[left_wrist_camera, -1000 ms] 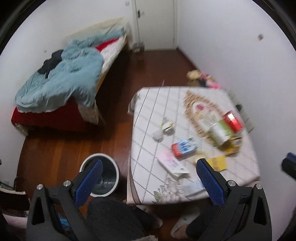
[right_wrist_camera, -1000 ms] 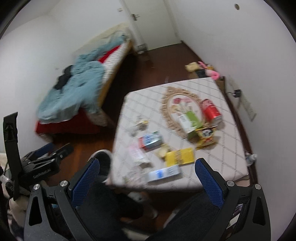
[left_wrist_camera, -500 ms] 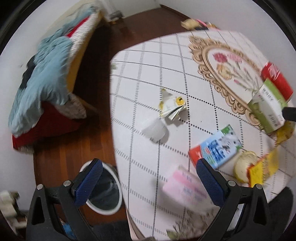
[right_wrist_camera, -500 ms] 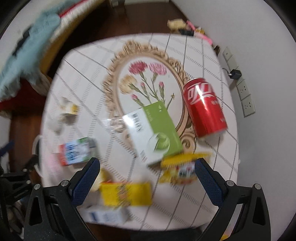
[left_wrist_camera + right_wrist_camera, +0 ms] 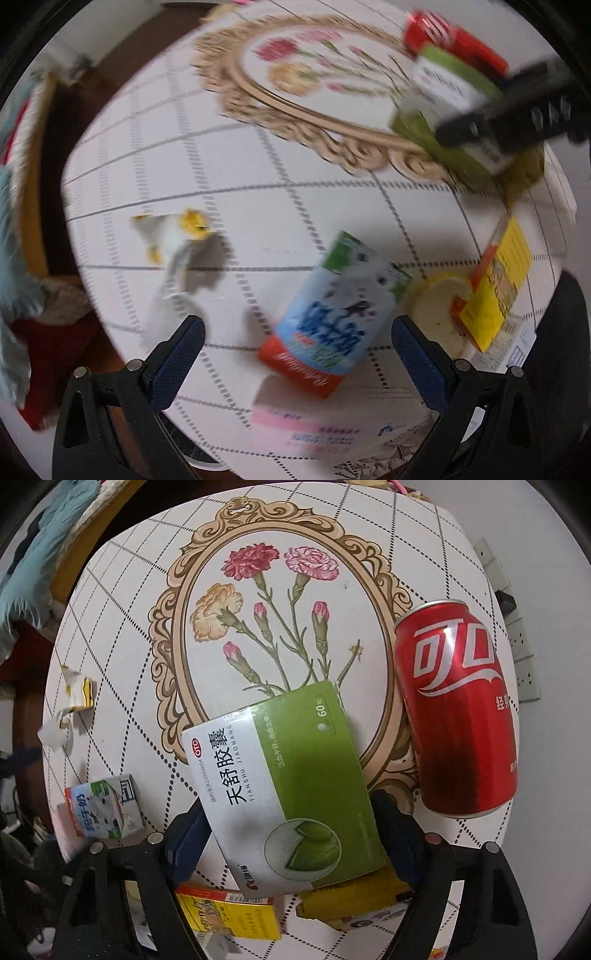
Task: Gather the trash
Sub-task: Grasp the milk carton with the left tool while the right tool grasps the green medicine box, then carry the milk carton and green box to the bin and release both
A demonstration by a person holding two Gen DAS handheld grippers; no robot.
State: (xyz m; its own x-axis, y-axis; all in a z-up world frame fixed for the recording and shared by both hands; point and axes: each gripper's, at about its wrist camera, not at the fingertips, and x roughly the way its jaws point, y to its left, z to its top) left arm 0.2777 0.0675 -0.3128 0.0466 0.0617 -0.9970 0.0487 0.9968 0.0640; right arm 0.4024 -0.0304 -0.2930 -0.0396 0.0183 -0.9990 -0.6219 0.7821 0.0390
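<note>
Trash lies on a white table with a flower print (image 5: 122, 602). My right gripper (image 5: 291, 830) has its jaws on both sides of a green and white medicine box (image 5: 288, 786); whether they press it I cannot tell. A red cola can (image 5: 458, 709) lies to its right. My left gripper (image 5: 295, 343) is open just above a blue and white milk carton (image 5: 332, 317). The right gripper shows as a black bar (image 5: 517, 110) over the green box (image 5: 450, 92) in the left wrist view.
A crumpled white and yellow wrapper (image 5: 173, 236), a pink packet (image 5: 314, 432), a yellow box (image 5: 498, 288) and a round lid (image 5: 439, 310) also lie on the table. A bed with a blue blanket (image 5: 33, 550) stands left. Wall sockets (image 5: 517, 642) are at the right.
Both grippers have dropped from high above the room down to the table. The right jaws have narrowed around the green box; the left gripper has come over the milk carton.
</note>
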